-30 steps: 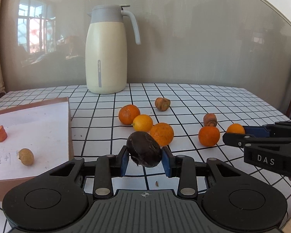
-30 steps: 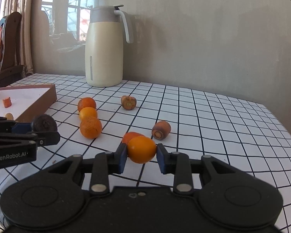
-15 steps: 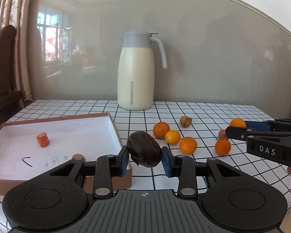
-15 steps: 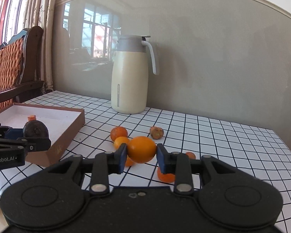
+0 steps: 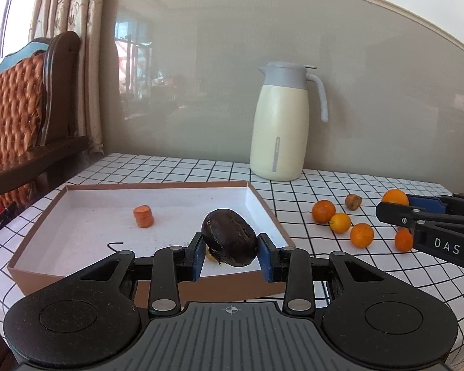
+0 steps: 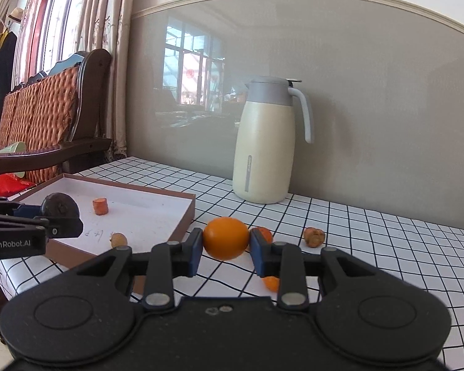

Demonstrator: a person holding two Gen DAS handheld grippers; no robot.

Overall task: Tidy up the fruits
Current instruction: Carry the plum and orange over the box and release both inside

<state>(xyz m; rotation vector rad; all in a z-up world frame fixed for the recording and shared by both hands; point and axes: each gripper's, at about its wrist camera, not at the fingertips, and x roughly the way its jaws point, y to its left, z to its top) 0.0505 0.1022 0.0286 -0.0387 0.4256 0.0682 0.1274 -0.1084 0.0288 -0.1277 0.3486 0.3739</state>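
- the left gripper [image 5: 229, 256] is clenched on a dark, wrinkled round fruit [image 5: 229, 236], its blue pads [image 5: 197, 256] pressing on both sides
- that dark fruit hangs in the air above the near edge of the shallow brown box [image 5: 170, 289], lifted clear of its white floor
- inside the box, a short carrot piece [image 5: 143, 215] stands on end toward the back, and a small yellowish-brown fruit [image 6: 119, 240] lies near the front wall; from the left wrist view this one is mostly hidden behind the dark fruit
- the right gripper [image 6: 226, 249] is clenched on an orange [image 6: 226, 238], held off the table just right of the box's corner
- in the left wrist view the right gripper shows at the right edge with the orange at its tip, above the loose fruit
- on the checked tablecloth [image 5: 371, 278] to the right of the box lie three oranges [image 5: 340, 222] in a close diagonal row, the first two touching, with a fourth orange [image 5: 403, 240] a little apart, partly behind the right gripper
- a small brown shrivelled fruit [image 5: 353, 201] lies behind the row, nearer the jug
- a cream jug with a grey lid and handle [image 5: 280, 130] stands upright at the back of the table by the wall
- a wooden chair with an orange woven cushion [image 5: 12, 114] stands at the left, beside the curtains
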